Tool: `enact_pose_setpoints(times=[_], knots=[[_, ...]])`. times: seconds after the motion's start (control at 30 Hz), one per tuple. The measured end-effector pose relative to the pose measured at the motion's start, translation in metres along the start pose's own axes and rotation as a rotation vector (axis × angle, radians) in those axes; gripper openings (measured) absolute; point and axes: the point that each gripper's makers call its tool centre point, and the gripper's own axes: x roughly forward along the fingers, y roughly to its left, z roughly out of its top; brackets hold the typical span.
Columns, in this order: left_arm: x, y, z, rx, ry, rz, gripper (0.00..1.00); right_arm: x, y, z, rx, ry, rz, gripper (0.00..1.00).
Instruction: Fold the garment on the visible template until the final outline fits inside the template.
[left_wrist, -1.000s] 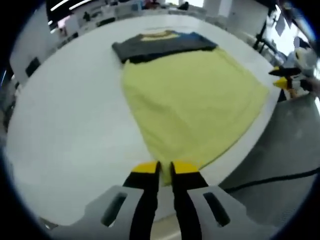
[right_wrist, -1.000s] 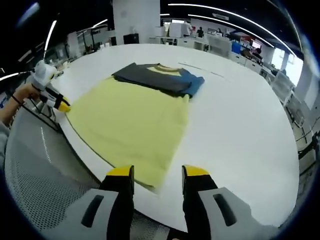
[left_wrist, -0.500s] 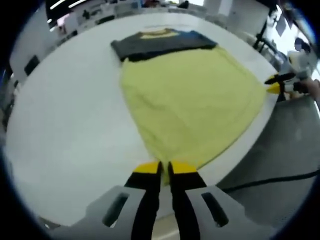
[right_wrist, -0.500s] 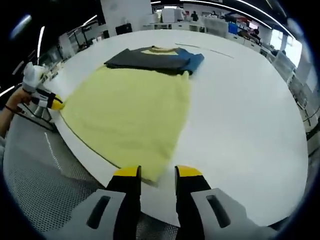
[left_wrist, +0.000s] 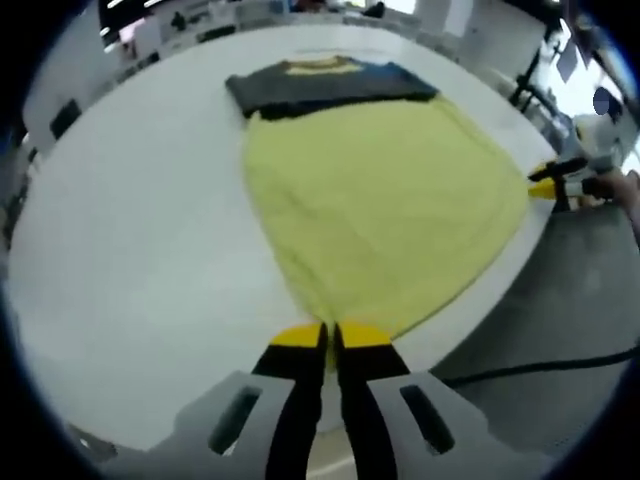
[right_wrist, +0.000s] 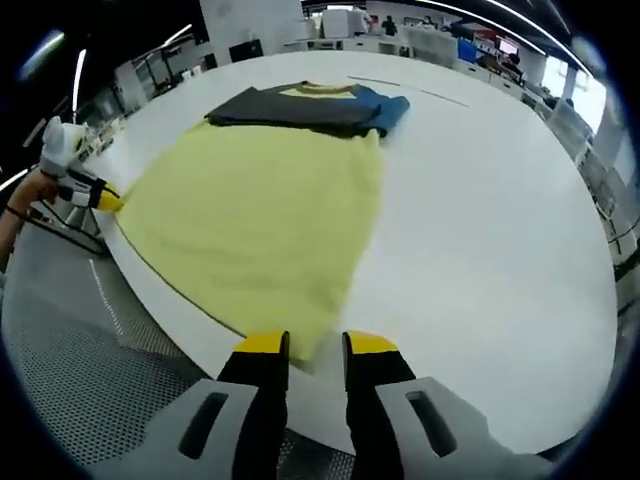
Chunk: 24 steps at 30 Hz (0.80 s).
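White counter (left_wrist: 130, 250) carries one pale yellow garment (left_wrist: 385, 210) with dark sleeves, spread flat, its hem at the near edge. It looks light and limp, best held by the hem corners. Two claws: the left claw (left_wrist: 327, 338) is pinched on one corner, the right claw (right_wrist: 315, 346) slightly parted around the other.

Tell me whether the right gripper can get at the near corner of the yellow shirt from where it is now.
Probably yes. The right gripper sits at the table edge with its fingers either side of the yellow shirt corner, a gap open between them, and nothing lies in between.
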Motion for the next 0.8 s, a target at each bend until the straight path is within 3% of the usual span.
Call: enact_pose_setpoints(times=[0.27,0.37,0.43,0.57,0.8], knots=[[-0.001,-0.001,0.000,0.022,0.011,0.005,0.00,0.000,0.003,0.000,-0.042,0.009,-0.005,0.18],[-0.001,-0.001,0.000,0.012,0.015,0.010,0.00,0.002,0.006,0.000,-0.060,0.015,0.004,0.14],[0.000,-0.001,0.000,0.056,0.010,0.005,0.00,0.002,0.008,0.000,-0.071,0.017,0.012,0.11],[-0.001,-0.002,0.000,0.066,0.006,-0.002,0.00,0.002,0.015,-0.001,-0.086,0.018,0.048,0.04],[-0.001,-0.002,0.000,0.046,0.003,-0.004,0.00,0.002,0.015,-0.001,-0.089,0.025,0.052,0.04]])
